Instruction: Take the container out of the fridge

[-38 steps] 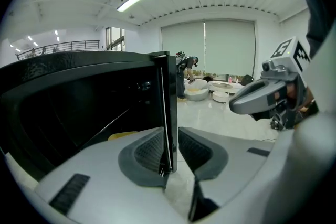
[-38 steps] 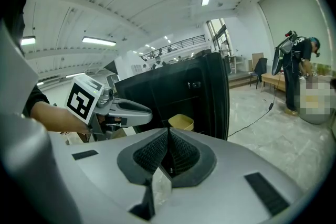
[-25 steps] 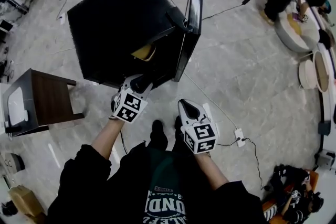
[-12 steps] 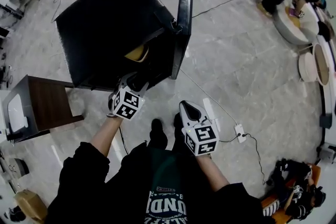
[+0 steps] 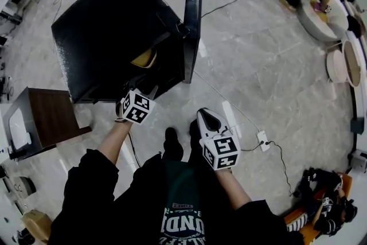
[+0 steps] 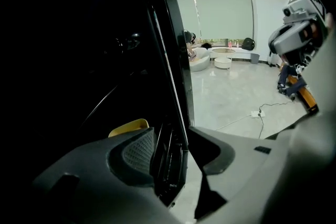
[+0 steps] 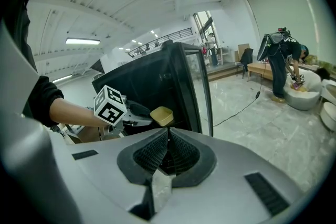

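Container [image 6: 128, 127] beyond left gripper's [image 6: 172, 140] just-widened, empty jaws

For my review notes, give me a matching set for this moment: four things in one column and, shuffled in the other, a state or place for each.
Things:
1. left gripper
2. right gripper
3. yellow container
4. fridge door

States or places:
A. swung open
B. jaws together, empty
C. inside the fridge
D. jaws apart, at the fridge opening

Pairs: 1-D, 2-B, 3-C, 4-A.

The left gripper's jaws have just been opening. Nothing is gripped between them.
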### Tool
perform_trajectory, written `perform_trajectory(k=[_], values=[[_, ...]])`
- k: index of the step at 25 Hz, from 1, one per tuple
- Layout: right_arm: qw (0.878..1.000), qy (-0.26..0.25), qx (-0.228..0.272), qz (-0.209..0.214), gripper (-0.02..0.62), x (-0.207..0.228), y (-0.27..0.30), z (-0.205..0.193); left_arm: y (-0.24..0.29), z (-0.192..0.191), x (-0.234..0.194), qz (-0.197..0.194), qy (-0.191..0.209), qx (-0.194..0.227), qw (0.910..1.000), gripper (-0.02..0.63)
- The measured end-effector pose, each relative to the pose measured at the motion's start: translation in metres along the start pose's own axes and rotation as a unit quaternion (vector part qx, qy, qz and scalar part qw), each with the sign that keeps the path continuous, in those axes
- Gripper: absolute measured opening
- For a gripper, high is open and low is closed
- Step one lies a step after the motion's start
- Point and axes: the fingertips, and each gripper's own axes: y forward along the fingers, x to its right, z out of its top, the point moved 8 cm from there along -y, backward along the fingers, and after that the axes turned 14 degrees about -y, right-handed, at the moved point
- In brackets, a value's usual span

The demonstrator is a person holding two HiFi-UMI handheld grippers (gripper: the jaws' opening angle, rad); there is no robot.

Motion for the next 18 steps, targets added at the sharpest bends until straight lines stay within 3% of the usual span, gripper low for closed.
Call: perform_trajectory(k=[18], values=[[1.0,0.025,-0.019,-0.001,0.036,0.03,0.01,-0.013,0.056,0.003,-0.019,0.026,0.007,-0.046,0.9986,0.195]])
